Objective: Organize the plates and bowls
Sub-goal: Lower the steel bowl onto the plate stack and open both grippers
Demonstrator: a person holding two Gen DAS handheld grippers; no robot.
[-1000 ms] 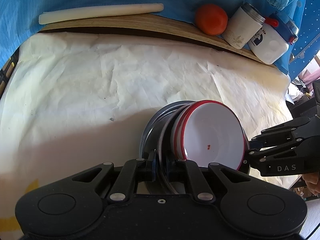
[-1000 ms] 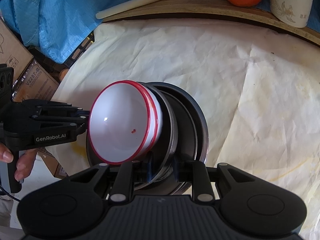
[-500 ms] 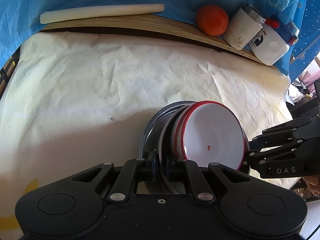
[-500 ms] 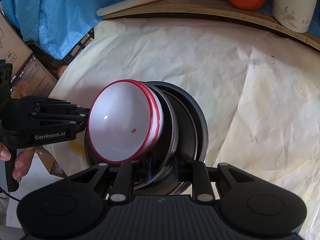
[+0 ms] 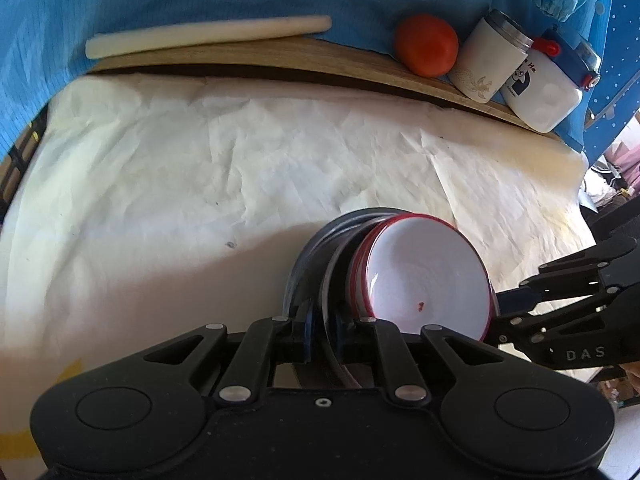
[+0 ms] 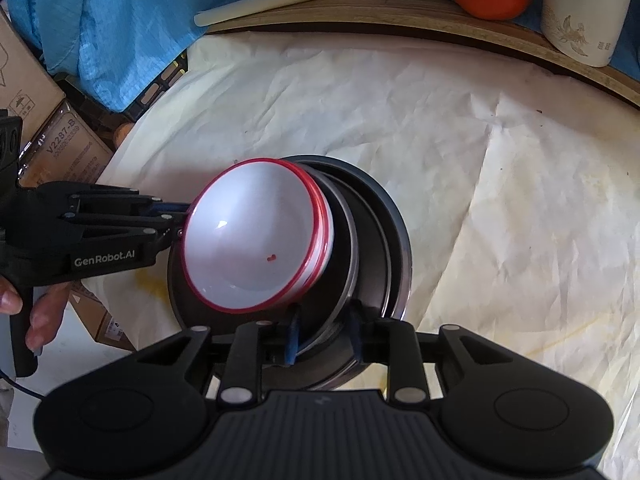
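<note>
My left tongs (image 5: pixel 322 334) clamp the plate stack (image 5: pixel 306 258) by its rim. My right tongs (image 6: pixel 324 338), jaws just opening, seem barely clear astride it. I'd release evenly so the red-rimmed bowls (image 6: pixel 256 248) don't slide.

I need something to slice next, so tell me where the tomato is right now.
The tomato sits on the wooden ledge at the table's far edge, upper right in the left wrist view, just left of the white cup.
</note>
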